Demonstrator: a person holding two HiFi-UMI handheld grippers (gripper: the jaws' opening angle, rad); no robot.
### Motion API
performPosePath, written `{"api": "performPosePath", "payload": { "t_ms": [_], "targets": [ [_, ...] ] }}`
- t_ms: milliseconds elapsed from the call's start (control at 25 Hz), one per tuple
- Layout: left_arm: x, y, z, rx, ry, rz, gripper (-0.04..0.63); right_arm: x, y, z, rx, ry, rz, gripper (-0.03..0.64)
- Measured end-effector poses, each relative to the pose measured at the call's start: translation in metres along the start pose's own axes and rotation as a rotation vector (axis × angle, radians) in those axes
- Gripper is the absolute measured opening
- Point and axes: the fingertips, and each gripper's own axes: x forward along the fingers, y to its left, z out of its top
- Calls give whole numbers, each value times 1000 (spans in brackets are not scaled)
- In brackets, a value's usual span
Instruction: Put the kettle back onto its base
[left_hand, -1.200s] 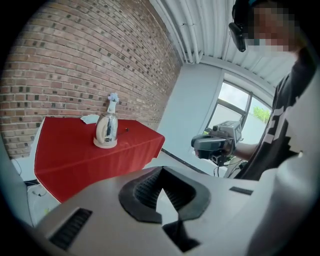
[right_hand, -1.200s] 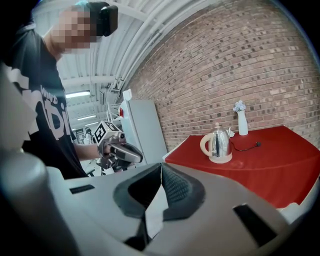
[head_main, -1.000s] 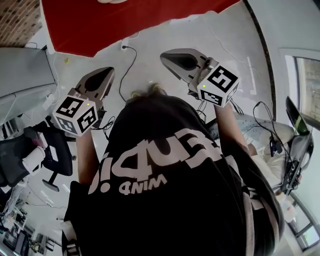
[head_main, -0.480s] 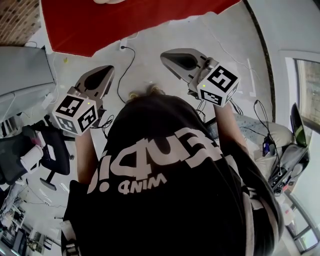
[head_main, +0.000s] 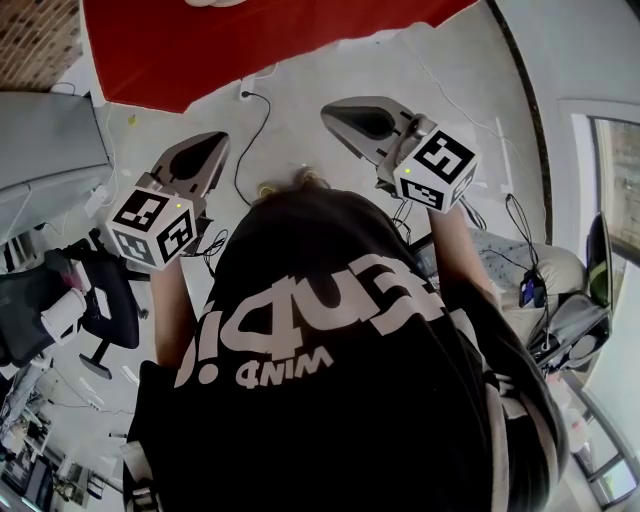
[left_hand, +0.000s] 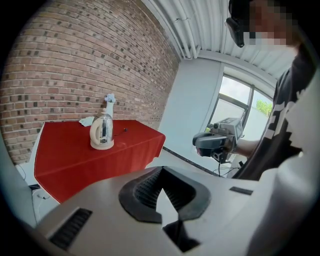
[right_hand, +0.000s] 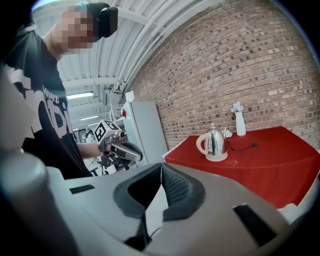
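Observation:
A shiny metal kettle (left_hand: 102, 132) with a cream handle stands upright on a cream foot on the red-covered table (left_hand: 70, 160), far ahead of both grippers. The right gripper view shows the same kettle (right_hand: 213, 145), with a black cord (right_hand: 243, 146) lying to its right. My left gripper (left_hand: 161, 169) is shut and holds nothing. My right gripper (right_hand: 161, 166) is likewise shut and holds nothing. In the head view the left gripper (head_main: 200, 155) and right gripper (head_main: 350, 118) are held out above the floor, short of the red table (head_main: 260, 40).
A white vase (right_hand: 240, 122) stands behind the kettle against the brick wall. A grey cabinet (right_hand: 145, 130) stands left of the table. Cables (head_main: 250, 130) run across the floor, an office chair (head_main: 100, 300) is at the left, and equipment (head_main: 575, 330) is at the right.

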Motion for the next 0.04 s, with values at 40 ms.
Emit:
{"api": "performPosePath", "payload": {
  "t_ms": [40],
  "targets": [
    [0, -1, -1, 0, 3, 0, 8, -1, 0, -1, 1, -1, -1, 24]
  ]
}}
